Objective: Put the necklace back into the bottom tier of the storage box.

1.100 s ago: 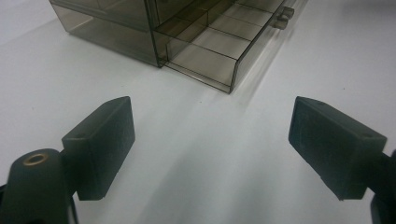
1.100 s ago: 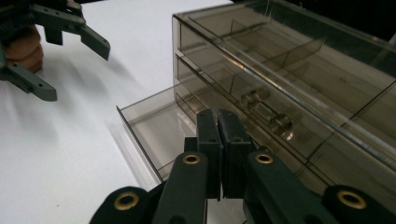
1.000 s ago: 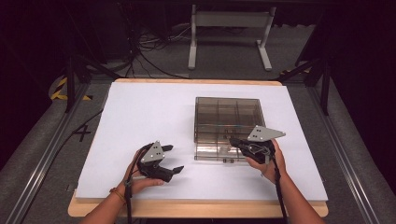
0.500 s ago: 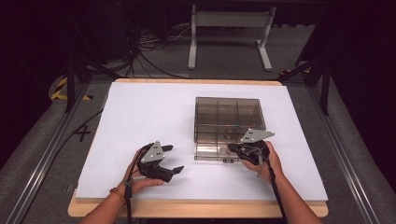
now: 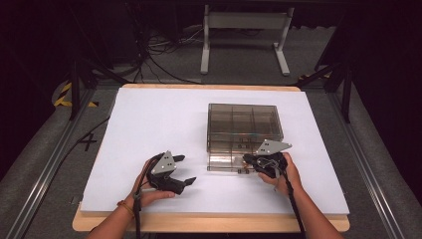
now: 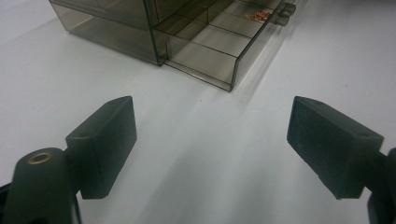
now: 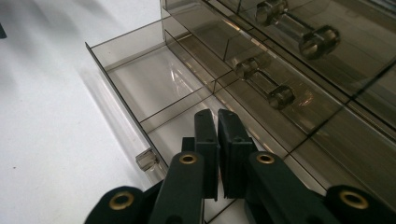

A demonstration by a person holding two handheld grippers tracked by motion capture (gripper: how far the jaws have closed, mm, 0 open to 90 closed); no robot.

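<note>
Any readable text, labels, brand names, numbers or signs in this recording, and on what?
No readable words, numbers or brands.
Drawer box: smoky clear plastic, no label seen in any view.
Left gripper and right gripper: black, with grey plates, no print visible.
Floor at left: a dark "X" mark, taped or drawn, and yellow-black hazard stripes; signs, not text.

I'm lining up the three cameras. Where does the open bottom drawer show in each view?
High view: the drawer juts from the cabinet's front, right of centre, beside the right gripper.
Left gripper view: top centre, pulled toward the camera.
Right gripper view: centre left, under the shut jaws.
Shared landmark: the drawer's clear handle.
</note>
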